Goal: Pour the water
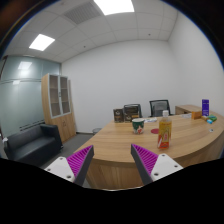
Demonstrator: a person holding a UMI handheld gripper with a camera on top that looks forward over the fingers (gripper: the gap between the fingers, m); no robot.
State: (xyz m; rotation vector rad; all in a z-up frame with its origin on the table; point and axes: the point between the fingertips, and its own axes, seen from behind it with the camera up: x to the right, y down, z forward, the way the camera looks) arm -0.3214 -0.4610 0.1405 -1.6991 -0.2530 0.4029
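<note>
Gripper (113, 163) fingers spread wide, magenta pads (78, 160) facing in, nothing held. Beyond them — long light wooden table (120, 150), near edge curved, bare stretch left. Yellow-orange bottle (164, 130) far right of fingers, perhaps juice. Dark mug (138, 125) beside it. Black chairs (159, 106) behind; wooden glass-door cabinet (58, 103) far left.

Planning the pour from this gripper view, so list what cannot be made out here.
- Cup or bottle on the table beyond the open gripper: too small to tell which, or whether it holds water.
- Dark mug-like item: too small to identify.
- Blue box and things near it: too small.
- Table's near edge: hidden behind the fingers.
</note>
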